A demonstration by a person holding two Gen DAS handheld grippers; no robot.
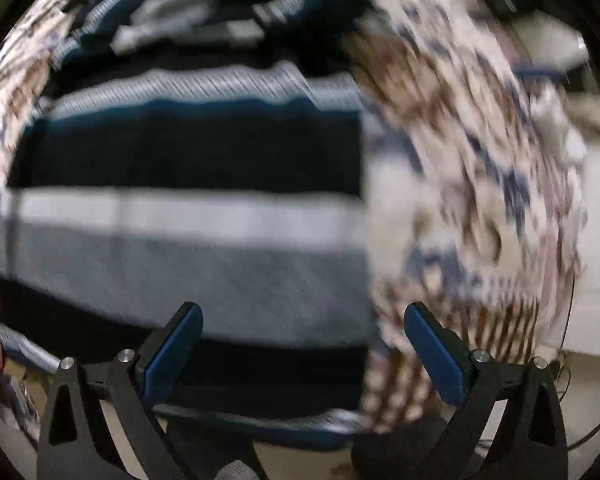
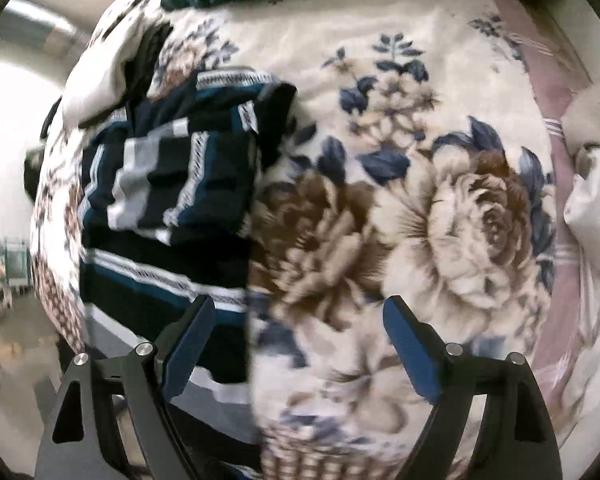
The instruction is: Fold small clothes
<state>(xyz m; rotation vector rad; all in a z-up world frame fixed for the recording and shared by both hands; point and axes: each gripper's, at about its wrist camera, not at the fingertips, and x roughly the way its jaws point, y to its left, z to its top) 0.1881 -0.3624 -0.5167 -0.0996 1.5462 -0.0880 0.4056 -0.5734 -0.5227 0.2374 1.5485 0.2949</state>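
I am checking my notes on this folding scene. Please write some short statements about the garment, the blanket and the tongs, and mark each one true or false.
1. The left tongs are open and hold nothing. True.
2. The right tongs are shut on the garment. False: they are open and empty.
3. The garment has dark, white and grey stripes. True.
4. The blanket is plain red. False: it is cream with brown flowers and blue leaves.
5. The garment lies on the blanket. True.

Right tool [image 2: 296, 344] jaws apart, empty; striped garment [image 2: 168, 184] lies left on floral blanket [image 2: 440, 208], bunched at far end.
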